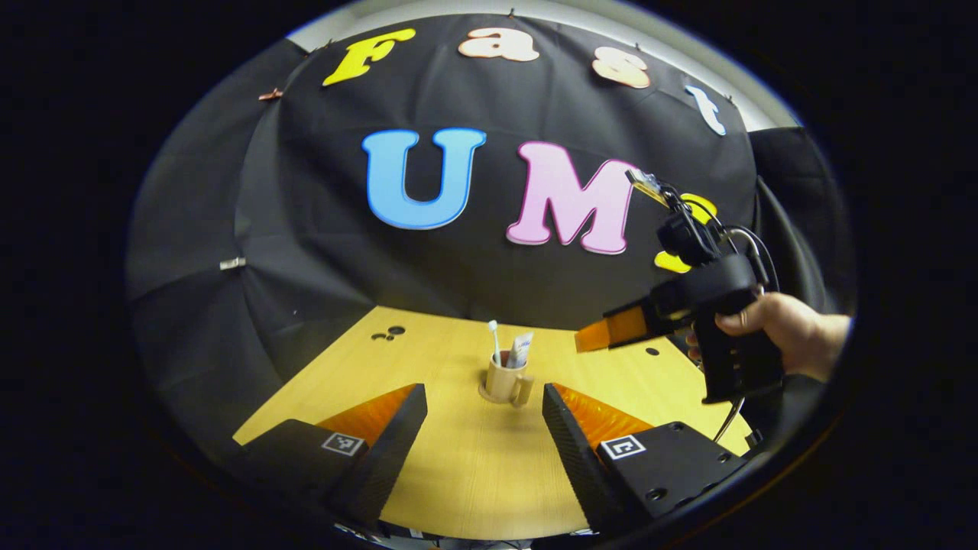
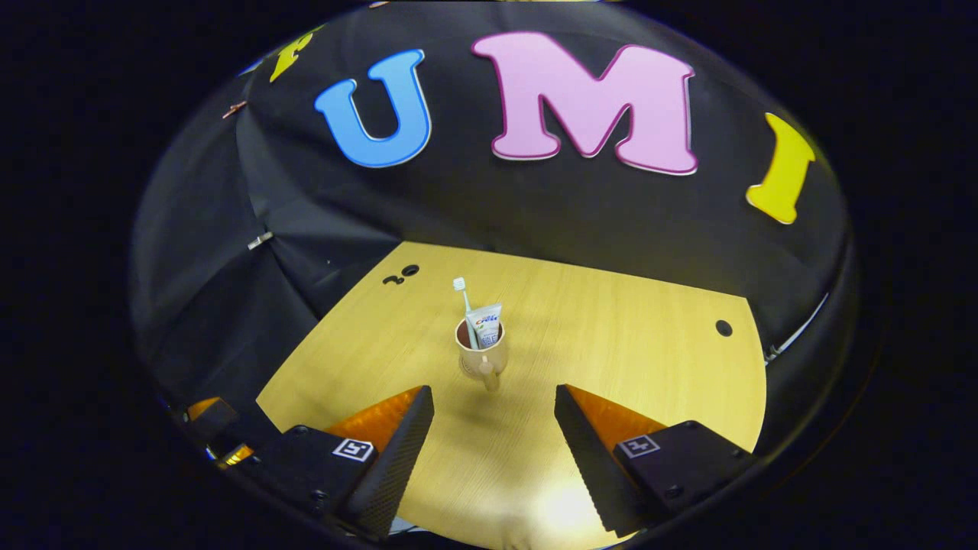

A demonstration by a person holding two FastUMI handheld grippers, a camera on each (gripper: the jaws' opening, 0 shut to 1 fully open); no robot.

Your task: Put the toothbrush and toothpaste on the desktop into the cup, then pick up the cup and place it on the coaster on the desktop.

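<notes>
A beige cup (image 1: 504, 380) with a handle stands upright mid-table, and a white toothbrush (image 1: 494, 338) and a toothpaste tube (image 1: 522, 349) stick up out of it. A thin pale rim shows under the cup's base; I cannot tell if it is the coaster. My left gripper (image 1: 483, 396) is open just short of the cup, holding nothing. My right gripper (image 1: 594, 338), held by a hand (image 1: 779, 327), hovers above the table right of the cup. In the right gripper view the cup (image 2: 481, 355), toothbrush (image 2: 461, 294) and toothpaste (image 2: 486, 325) sit ahead of the open, empty right gripper (image 2: 493, 401).
The wooden table (image 1: 474, 466) has small dark holes at the far left (image 1: 390, 333) and on the right (image 1: 652, 351). Black cloth walls close in behind and on both sides. The table's far right corner (image 2: 723, 328) carries another hole.
</notes>
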